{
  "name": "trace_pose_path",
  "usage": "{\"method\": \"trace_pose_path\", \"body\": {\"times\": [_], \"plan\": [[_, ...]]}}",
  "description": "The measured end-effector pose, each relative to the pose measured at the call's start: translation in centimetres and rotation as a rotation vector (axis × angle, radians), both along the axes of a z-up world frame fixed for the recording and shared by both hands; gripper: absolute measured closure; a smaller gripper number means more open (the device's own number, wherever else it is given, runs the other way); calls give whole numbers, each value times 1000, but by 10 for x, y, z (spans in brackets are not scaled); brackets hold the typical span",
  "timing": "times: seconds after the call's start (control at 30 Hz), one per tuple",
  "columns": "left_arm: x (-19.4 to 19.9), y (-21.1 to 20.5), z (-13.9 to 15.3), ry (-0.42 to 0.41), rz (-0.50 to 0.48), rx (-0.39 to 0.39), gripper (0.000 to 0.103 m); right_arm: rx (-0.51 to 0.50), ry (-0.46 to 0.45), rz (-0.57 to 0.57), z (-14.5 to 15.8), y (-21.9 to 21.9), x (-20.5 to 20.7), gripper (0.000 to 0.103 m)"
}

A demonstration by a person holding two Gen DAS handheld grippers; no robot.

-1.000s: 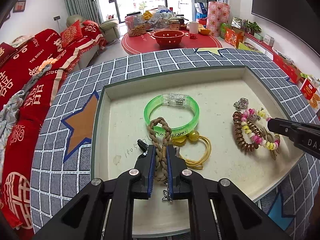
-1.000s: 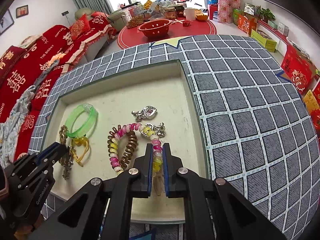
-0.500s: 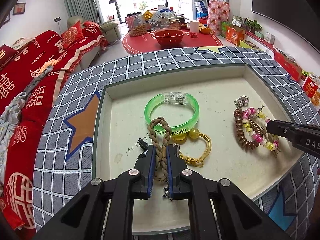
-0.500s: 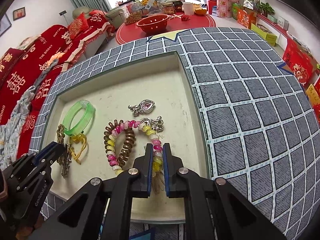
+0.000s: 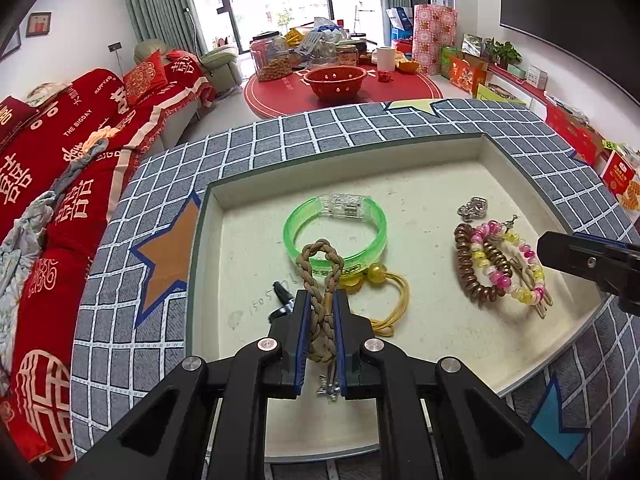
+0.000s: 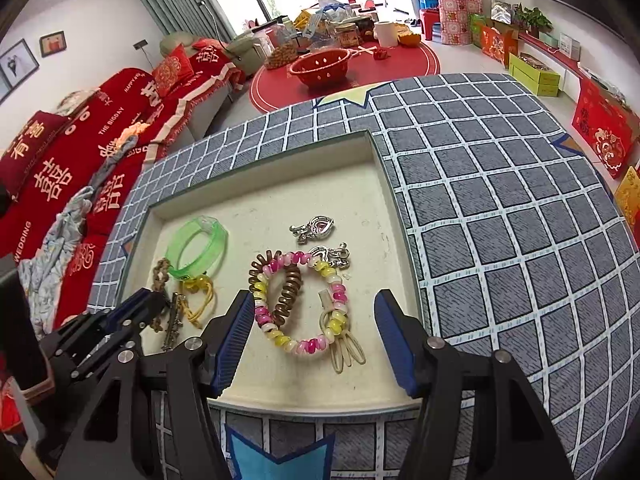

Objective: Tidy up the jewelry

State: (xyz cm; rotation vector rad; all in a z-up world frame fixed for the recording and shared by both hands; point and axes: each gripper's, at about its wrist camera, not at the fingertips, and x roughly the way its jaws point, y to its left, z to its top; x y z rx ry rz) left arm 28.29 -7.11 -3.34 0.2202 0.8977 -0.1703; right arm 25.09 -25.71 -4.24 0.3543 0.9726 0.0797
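A cream tray [image 5: 248, 240] [image 6: 360, 168] holds the jewelry. My left gripper [image 5: 321, 300] is shut on a brown braided bracelet [image 5: 322, 276], whose loop lies over a green bangle [image 5: 336, 232]. A yellow cord bracelet [image 5: 394, 296] lies beside it. My right gripper [image 6: 314, 308] is open, its fingers either side of a pink and yellow bead bracelet [image 6: 304, 300] lying on the tray with a brown coil bracelet [image 6: 288, 292]. Silver charms [image 6: 316, 227] lie behind. The right gripper also shows in the left wrist view [image 5: 576, 256].
The tray sits on a grey grid-patterned cloth [image 6: 500, 220] with star prints. A red sofa [image 5: 52, 152] stands to the left. A red round table [image 5: 344, 88] with a red bowl and jars stands behind. Boxes line the right wall.
My right gripper has opened and let go of the bead bracelet, which now lies on the tray. The left gripper stays shut on the braided bracelet.
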Motion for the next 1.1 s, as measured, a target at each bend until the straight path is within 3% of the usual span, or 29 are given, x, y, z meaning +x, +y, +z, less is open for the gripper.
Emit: {"method": "trace_pose_path", "body": {"times": [0.4, 0.8, 0.87, 0.9, 0.93, 1.1], "plan": [[-1, -24, -14, 12, -58, 87, 79, 41, -6, -40, 8, -18, -19, 34], [-1, -16, -1, -14, -36, 40, 76, 50, -15, -59, 10, -25, -22, 33], [0, -12, 4, -21, -22, 33, 13, 51, -16, -65, 11, -27, -22, 33], [-2, -9, 9, -52, 1, 30, 0, 50, -16, -68, 11, -27, -22, 33], [-5, -6, 14, -97, 8, 22, 0, 48, -17, -71, 12, -28, -23, 33], [-4, -2, 23, -105, 7, 28, 0, 49, -10, -82, 10, -30, -22, 33]]}}
